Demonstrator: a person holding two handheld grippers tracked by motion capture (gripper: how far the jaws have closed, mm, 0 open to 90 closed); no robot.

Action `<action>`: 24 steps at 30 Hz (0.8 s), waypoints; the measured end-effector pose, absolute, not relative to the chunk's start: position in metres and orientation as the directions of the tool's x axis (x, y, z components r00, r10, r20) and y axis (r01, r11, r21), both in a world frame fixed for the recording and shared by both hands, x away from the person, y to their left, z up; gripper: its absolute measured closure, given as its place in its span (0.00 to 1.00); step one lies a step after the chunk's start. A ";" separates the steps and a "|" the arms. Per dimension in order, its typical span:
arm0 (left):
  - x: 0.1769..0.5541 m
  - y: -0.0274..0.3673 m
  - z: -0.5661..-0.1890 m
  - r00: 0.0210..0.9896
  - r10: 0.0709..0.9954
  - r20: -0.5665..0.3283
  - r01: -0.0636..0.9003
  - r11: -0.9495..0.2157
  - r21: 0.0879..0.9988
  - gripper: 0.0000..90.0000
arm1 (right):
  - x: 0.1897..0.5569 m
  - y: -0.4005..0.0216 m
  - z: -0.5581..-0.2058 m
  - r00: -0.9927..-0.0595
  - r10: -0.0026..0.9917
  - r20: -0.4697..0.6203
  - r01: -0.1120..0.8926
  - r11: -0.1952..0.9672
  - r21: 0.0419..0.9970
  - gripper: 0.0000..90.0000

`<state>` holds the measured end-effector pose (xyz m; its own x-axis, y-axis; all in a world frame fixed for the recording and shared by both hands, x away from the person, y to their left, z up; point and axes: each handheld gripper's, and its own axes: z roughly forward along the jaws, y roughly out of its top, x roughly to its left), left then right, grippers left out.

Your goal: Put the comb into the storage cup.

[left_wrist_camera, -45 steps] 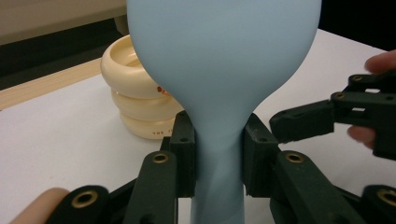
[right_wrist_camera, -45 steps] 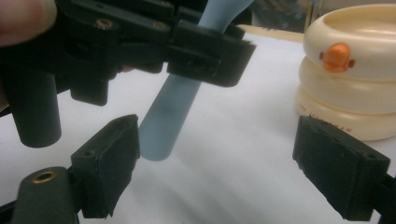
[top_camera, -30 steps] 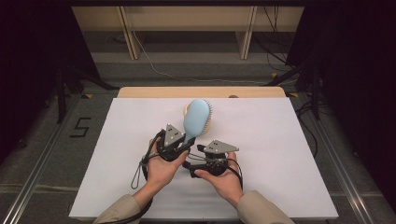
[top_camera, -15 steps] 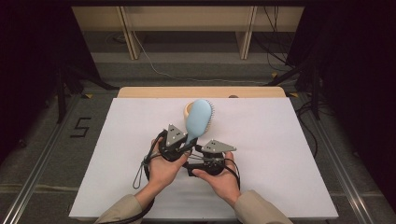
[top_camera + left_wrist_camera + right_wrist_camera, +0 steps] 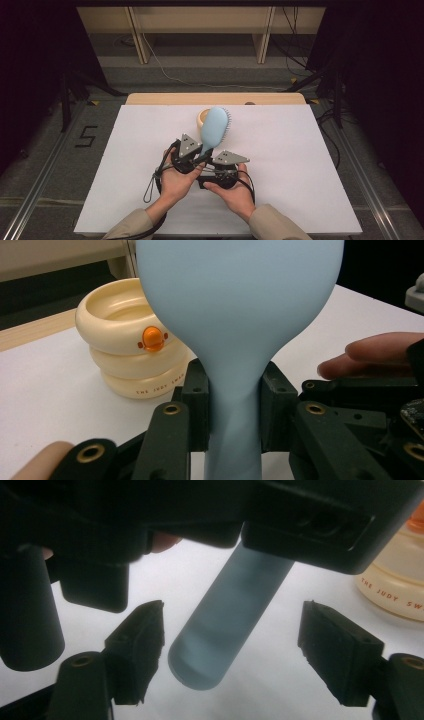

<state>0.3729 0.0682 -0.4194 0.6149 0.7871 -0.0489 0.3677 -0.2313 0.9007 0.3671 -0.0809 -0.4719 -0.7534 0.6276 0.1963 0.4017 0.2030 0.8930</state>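
While the left tongs (image 5: 199, 156) stayed clamped on the neck of the pale blue hairbrush (image 5: 216, 130), held above the bench (image 5: 310, 165) near its middle, the right tongs (image 5: 232, 645) had just been closing around the handle end, pads not yet touching. The handover looked half done; cream stacked-ring holder (image 5: 125, 340) stood behind.

Both grippers sit close together mid-table, w/ the brush (image 5: 215, 129) rising between them. Just behind it the cream bowl (image 5: 202, 119) blocks the way fwd. Right gripper (image 5: 230, 645) jaws, just closing, have gaps either side of the handle. Wide white table (image 5: 310, 165) free left, right & near edge.
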 end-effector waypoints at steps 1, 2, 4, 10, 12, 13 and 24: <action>0.373 0.068 -0.419 0.614 0.788 -0.051 0.369 -0.230 0.901 0.78 | 0.367 -0.081 -0.472 -0.754 0.626 0.197 0.402 0.203 0.893 0.33; 0.373 0.068 -0.420 0.614 0.788 -0.051 0.369 -0.229 0.901 0.78 | 0.367 -0.080 -0.472 -0.756 0.624 0.195 0.400 0.206 0.893 0.35; 0.373 0.067 -0.420 0.614 0.788 -0.051 0.370 -0.230 0.900 0.78 | 0.367 -0.080 -0.473 -0.756 0.625 0.195 0.400 0.206 0.893 0.37; 0.373 0.067 -0.420 0.616 0.786 -0.055 0.373 -0.230 0.899 0.78 | 0.368 -0.080 -0.474 -0.760 0.620 0.198 0.400 0.206 0.893 0.44; 0.373 0.067 -0.420 0.616 0.786 -0.055 0.373 -0.229 0.899 0.78 | 0.368 -0.079 -0.474 -0.763 0.615 0.197 0.399 0.208 0.893 0.47; 0.373 0.067 -0.420 0.616 0.786 -0.055 0.373 -0.229 0.899 0.78 | 0.368 -0.079 -0.474 -0.765 0.613 0.196 0.397 0.209 0.894 0.48; 0.373 0.067 -0.421 0.621 0.782 -0.059 0.374 -0.230 0.898 0.78 | 0.367 -0.079 -0.473 -0.764 0.608 0.217 0.414 0.205 0.887 0.58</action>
<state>0.3730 0.0668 -0.4211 0.6208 0.7818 -0.0587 0.3744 -0.2299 0.8983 0.3673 -0.0792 -0.4730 -0.7639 0.6078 0.2168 0.4145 0.2046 0.8868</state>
